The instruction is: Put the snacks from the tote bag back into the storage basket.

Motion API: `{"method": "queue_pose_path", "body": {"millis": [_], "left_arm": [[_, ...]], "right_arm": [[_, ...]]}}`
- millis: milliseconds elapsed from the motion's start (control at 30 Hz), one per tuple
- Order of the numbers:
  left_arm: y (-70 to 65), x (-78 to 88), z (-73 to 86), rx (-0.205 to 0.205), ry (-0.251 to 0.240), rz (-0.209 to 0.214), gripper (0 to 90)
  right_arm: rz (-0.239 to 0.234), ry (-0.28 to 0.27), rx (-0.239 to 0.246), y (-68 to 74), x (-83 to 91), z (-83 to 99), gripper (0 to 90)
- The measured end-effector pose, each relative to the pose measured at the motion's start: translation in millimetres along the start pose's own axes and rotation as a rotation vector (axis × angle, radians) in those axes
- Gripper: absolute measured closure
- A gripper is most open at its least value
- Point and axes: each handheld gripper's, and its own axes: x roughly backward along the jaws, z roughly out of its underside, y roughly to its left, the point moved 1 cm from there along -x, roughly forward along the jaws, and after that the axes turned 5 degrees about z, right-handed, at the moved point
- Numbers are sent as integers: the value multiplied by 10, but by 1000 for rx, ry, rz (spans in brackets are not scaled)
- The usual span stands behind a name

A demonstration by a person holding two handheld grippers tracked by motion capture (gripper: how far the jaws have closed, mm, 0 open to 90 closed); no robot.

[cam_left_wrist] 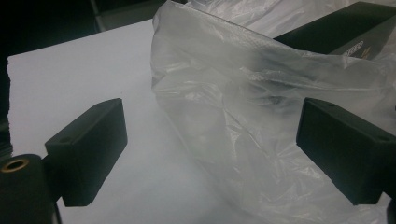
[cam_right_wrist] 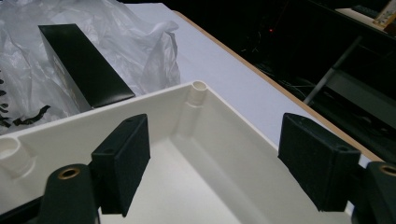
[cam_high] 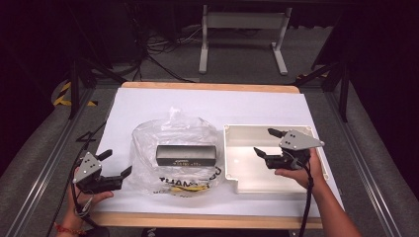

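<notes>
Left gripper [cam_high: 118, 164] gaping, empty, at 9 o'clock of plastic bag [cam_high: 173, 133], right gripper [cam_high: 266, 142] gaping, empty, over white tray [cam_high: 232, 148], black box [cam_high: 186, 155] between.

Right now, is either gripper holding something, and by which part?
Nothing is held. The left gripper is open beside the clear plastic bag; the right gripper is open above the empty white plastic tray.

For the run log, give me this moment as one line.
left hand-held gripper open beside plastic bag | right hand-held gripper open over white tray | black box on bag
</notes>
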Motion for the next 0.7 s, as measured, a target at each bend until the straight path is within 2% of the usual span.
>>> {"method": "queue_pose_path", "body": {"millis": [133,200,300,367,500,700], "left_arm": [[-1,-2,0,0,3,3,97],[-2,-3,1,0,4,3,96],[-1,-4,2,-1,6,3,96],[0,-6,3,-2,7,3,97],[1,-1,5,-4,8,-2,97],[2,-6,10,-6,11,0,97]], "right_arm": [[-28,-1,8,-15,-95,-92,253],[-28,4,14,-17,-122,-116,253],[-67,8,38,-24,-195,-201,253],[-105,3,33,-29,-253,-254,260],[-152,7,23,-1,-384,-321,267],[-175,1,25,65,-540,-376,256]]}}
